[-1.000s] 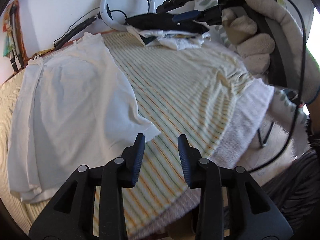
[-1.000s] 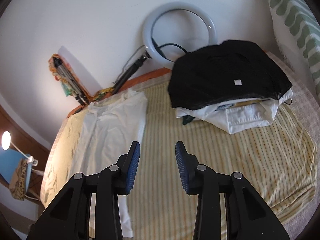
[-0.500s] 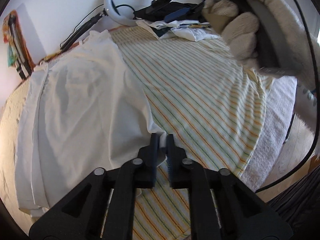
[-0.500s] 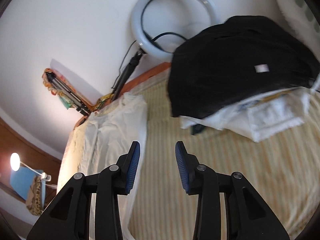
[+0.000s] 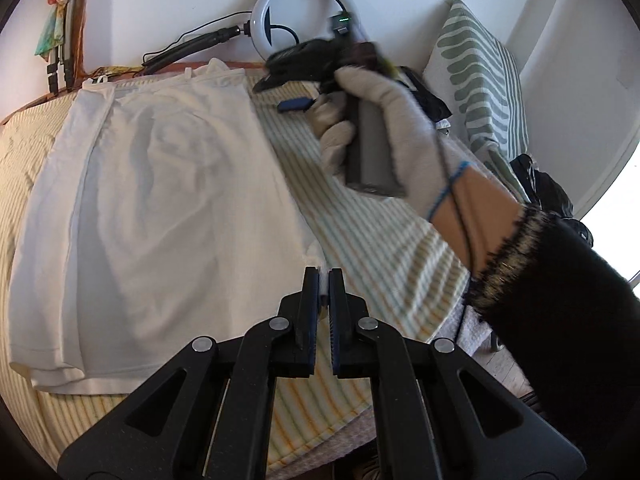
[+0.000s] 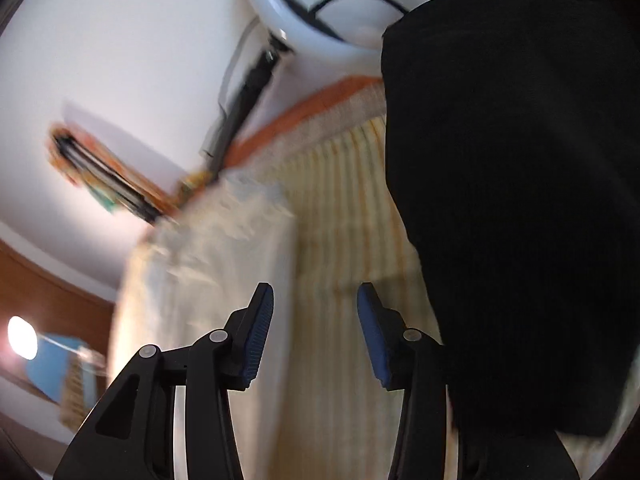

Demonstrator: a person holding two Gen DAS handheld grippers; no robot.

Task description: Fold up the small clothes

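Note:
A white garment lies spread flat on the striped bed cover. My left gripper is shut on the garment's near right corner. In the left wrist view my right gripper hovers in a gloved hand above the garment's far right corner. In the blurred right wrist view my right gripper is open and empty, above the striped cover, with the white garment to its left.
A pile of folded clothes topped by a black garment sits at the far right of the bed. A ring light leans on the wall behind. A green patterned pillow stands at the right. The bed's edge is near me.
My left gripper closed on the white garment's corner. My right gripper moved forward and down toward the garment's far corner, staying open.

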